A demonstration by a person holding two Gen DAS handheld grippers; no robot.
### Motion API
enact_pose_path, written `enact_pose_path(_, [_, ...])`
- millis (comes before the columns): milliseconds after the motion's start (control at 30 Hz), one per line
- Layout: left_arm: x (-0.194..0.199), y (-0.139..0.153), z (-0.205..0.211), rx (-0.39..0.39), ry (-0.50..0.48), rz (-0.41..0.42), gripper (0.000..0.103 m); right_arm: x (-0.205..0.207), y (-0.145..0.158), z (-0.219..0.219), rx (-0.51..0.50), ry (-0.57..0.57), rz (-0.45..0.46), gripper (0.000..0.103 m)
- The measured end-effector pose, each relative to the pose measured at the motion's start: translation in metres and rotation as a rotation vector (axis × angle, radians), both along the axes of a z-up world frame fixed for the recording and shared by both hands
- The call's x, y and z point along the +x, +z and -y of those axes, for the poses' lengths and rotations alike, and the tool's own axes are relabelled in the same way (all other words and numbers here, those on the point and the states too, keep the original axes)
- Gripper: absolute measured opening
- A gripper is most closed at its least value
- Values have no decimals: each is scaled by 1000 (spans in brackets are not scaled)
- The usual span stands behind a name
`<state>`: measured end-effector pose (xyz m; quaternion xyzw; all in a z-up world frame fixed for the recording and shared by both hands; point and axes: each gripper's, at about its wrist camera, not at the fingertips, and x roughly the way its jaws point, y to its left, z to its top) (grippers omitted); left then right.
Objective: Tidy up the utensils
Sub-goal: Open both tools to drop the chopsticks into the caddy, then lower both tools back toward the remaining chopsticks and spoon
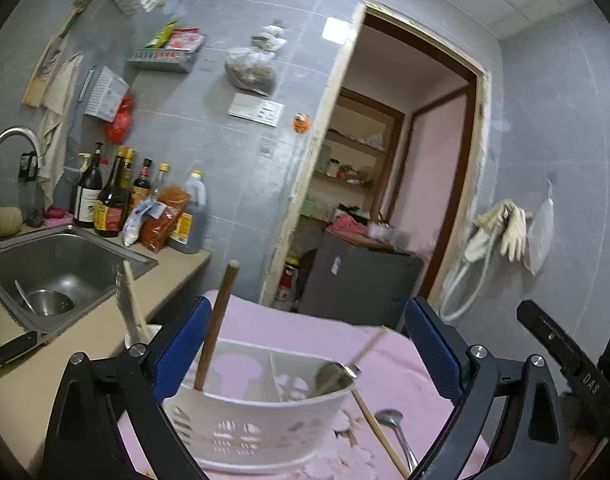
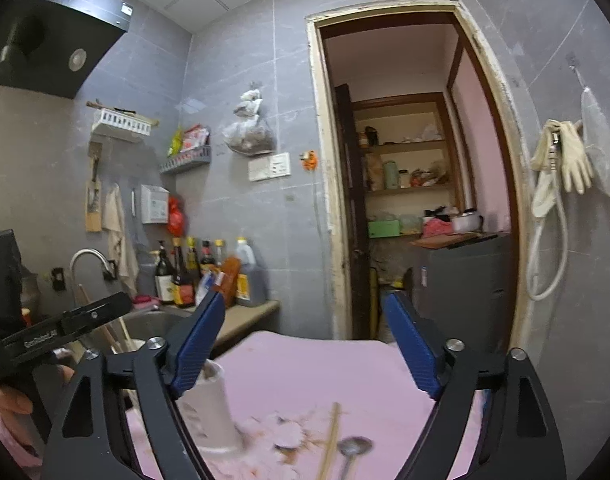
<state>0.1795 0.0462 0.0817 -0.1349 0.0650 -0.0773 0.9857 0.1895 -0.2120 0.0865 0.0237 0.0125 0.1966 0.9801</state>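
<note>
- Pink floral cloth on the table is your work surface; beige counter and steel sink sit off to the left, not in play.
- White slotted plastic utensil caddy stands on the cloth just ahead of your left gripper, between its blue pads. Fingers are wide apart, holding nothing.
- Already in the caddy: a brown wooden-handled utensil leaning upright in the left compartment, and a steel ladle-like piece resting against the right rim.
- Your right gripper is also spread wide and empty, hovering above the cloth.
- Still loose on the cloth: one pale wooden chopstick and one small steel spoon, side by side, just right of the caddy.
- Step, as I read it: partway through sorting, between picks. Two items left.
- Next: drop the right gripper onto the spoon or the chopstick, close across the handle, lift, lower into a caddy compartment.
- Both lie flat, so pinch low. Steady the caddy with the left if it tips.
</note>
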Motion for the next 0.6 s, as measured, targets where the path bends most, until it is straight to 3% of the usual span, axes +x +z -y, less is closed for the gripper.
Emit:
enact_pose_path(133, [-5,-7,18,70,31,21,101,-4,-8,16,-12,-31,-18,100])
enact_pose_path(233, [-3,-12,25,110,53,25,101,-2,-16,25,-7,-43,-49,100])
enact_pose_path(600, [1,-7,11,44,58,28,101,2,-30,33,10,-33,-87,101])
